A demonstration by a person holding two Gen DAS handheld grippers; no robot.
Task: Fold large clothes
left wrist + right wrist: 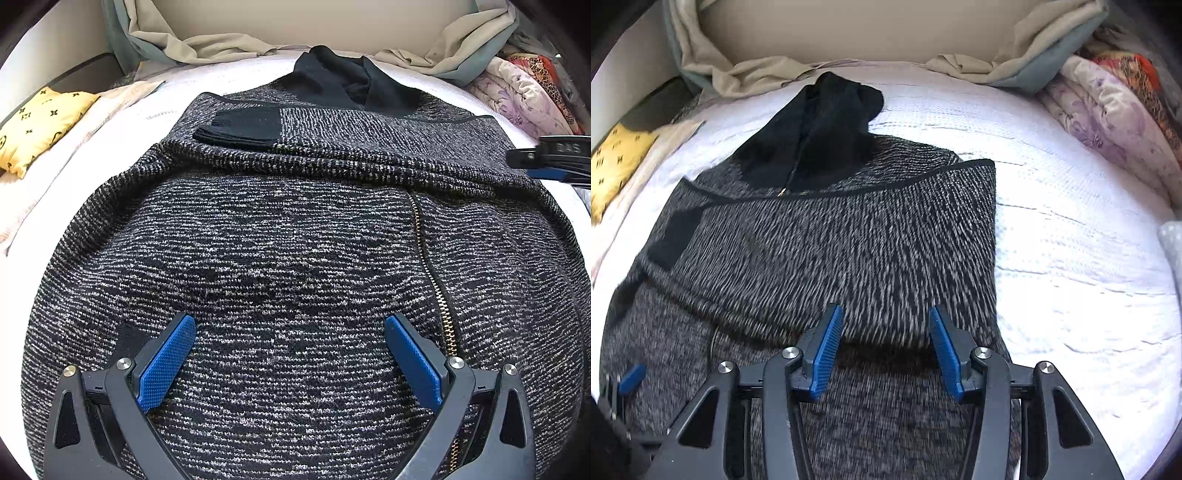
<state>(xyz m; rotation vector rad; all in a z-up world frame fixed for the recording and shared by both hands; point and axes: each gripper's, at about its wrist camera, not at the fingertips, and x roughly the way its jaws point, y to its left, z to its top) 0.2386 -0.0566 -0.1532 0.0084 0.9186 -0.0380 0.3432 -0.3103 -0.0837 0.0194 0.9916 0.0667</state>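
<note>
A black-and-grey knit zip jacket lies spread across the middle of a bed covered by a white textured bedspread, its black collar pointing toward the head of the bed. Both sleeves are folded across the chest, and one black ribbed cuff rests on the upper left of the body. A gold zipper runs down the front; its lower end is cut off behind the left gripper, whose blue-padded fingers stand wide apart over the lower body of the jacket, holding nothing. The right gripper also has its fingers spread apart, empty, over the folded sleeve near the jacket's right edge; this view is motion-blurred, so the knit texture is smeared. No containers are visible. At the bed's left edge sits a yellow patterned pillow, partly cropped. A rumpled beige sheet is bunched along the head of the bed, and folded floral bedding is stacked at the far right corner, its outer side lost in the lens rim.
</note>
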